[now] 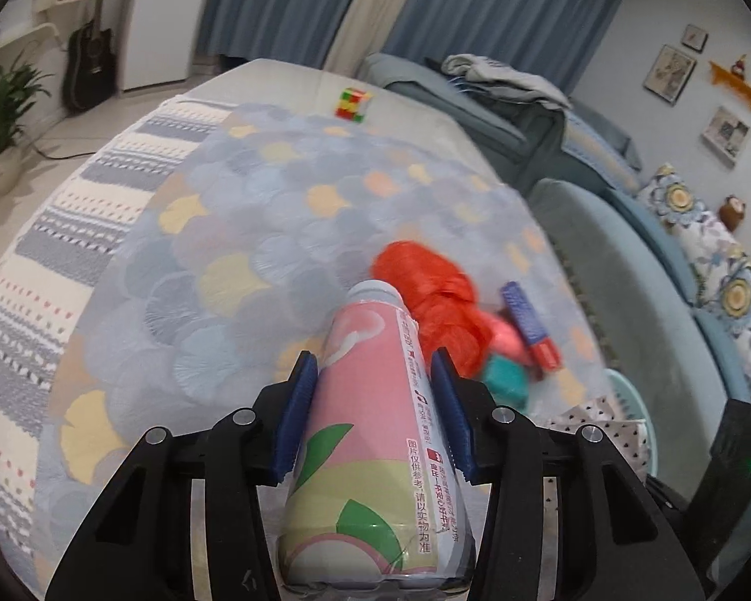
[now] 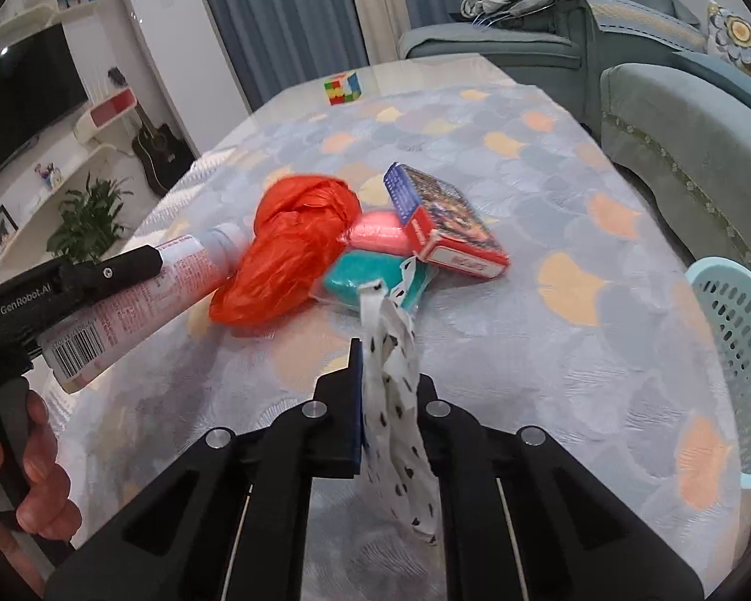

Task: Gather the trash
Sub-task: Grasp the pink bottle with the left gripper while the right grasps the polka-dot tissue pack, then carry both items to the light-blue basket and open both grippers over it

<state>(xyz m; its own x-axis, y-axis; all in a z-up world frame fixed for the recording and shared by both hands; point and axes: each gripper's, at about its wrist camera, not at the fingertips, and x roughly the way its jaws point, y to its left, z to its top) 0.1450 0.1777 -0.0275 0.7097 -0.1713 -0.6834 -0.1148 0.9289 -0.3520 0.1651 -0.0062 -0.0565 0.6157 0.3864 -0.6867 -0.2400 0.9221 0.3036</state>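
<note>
My left gripper (image 1: pixel 373 380) is shut on a pink drink bottle (image 1: pixel 375 425), held above the table; the bottle also shows in the right wrist view (image 2: pixel 140 300). My right gripper (image 2: pixel 388 375) is shut on the edge of a white trash bag with black spots (image 2: pixel 398 400). On the table lie a crumpled orange plastic bag (image 2: pixel 290 245), a pink and teal packet (image 2: pixel 375 260) and a red and blue card box (image 2: pixel 440 220). In the left wrist view the orange bag (image 1: pixel 435 300) lies just beyond the bottle's cap.
A light blue perforated basket (image 2: pixel 736 350) stands at the table's right edge. A colour cube (image 2: pixel 343 87) sits at the far end. A teal sofa (image 2: pixel 676 115) runs along the right side. The tablecloth (image 2: pixel 550 300) has a scallop pattern.
</note>
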